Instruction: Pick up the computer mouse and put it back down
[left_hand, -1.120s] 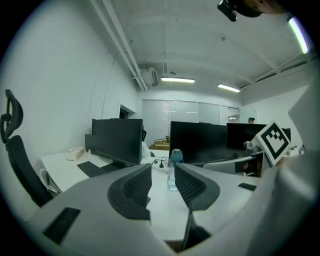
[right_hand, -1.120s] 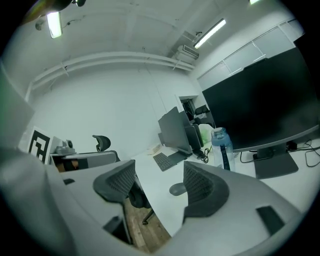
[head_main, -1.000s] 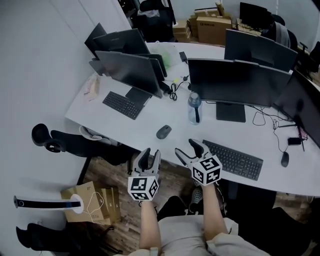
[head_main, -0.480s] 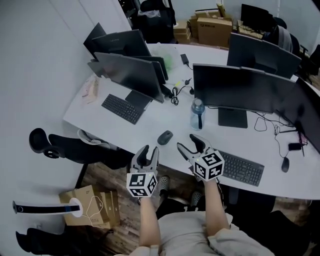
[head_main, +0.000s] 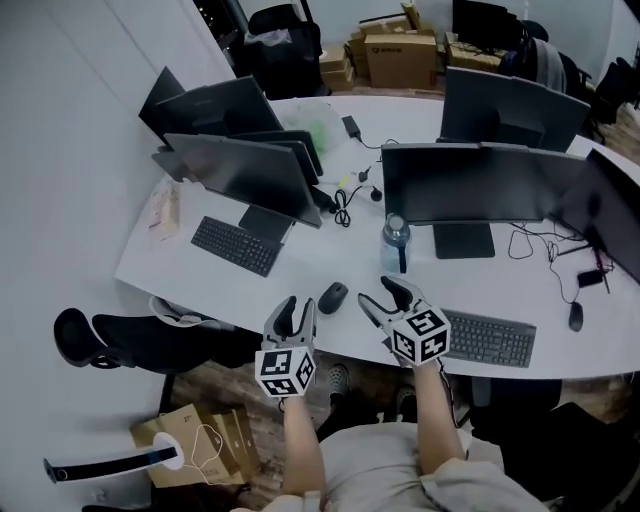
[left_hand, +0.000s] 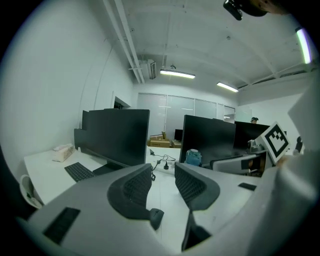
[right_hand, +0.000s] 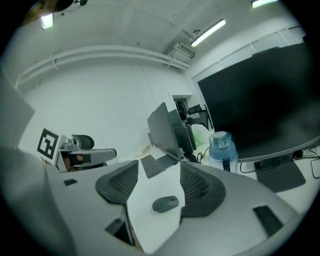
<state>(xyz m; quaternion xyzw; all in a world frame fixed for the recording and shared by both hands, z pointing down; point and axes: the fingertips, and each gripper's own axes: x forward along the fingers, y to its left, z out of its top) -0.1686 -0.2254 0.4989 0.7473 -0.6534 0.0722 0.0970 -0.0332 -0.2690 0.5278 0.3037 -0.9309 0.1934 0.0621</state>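
**At the desk's near edge: approach stage, mouse not yet taken**

Item: computer mouse (head_main: 333, 297), dark, oval. It lies flat on the white desk (head_main: 300, 258) close to the front edge, in the lower middle of the head view. A water bottle (head_main: 394, 240) stands behind it, and a keyboard (head_main: 487, 337) lies to the right.

Right gripper (head_main: 380, 296): released and empty. Its jaws have just been closing a little, but they stand well apart. In the right gripper view (right_hand: 159, 169) the mouse (right_hand: 166, 203) shows in the gap between the pads, nearer the right-hand one. It rests on the desk ahead of the pads and neither touches it.

Left gripper (head_main: 297, 308): partly open and holding nothing. It sits just left of the mouse in the head view. Its own view (left_hand: 162, 172) shows only bare desk between the pads, with the mouse low and partly behind the left pad.

Step in hand, as judged: the reach towards the mouse. The pick-up has not begun.

Next move calls for the following. One gripper, most likely the right, goes forward and lower until its pads flank the sides of the mouse. It then closes squarely across the body. The shell is smooth and rounded, so a hold set too high could slide off.
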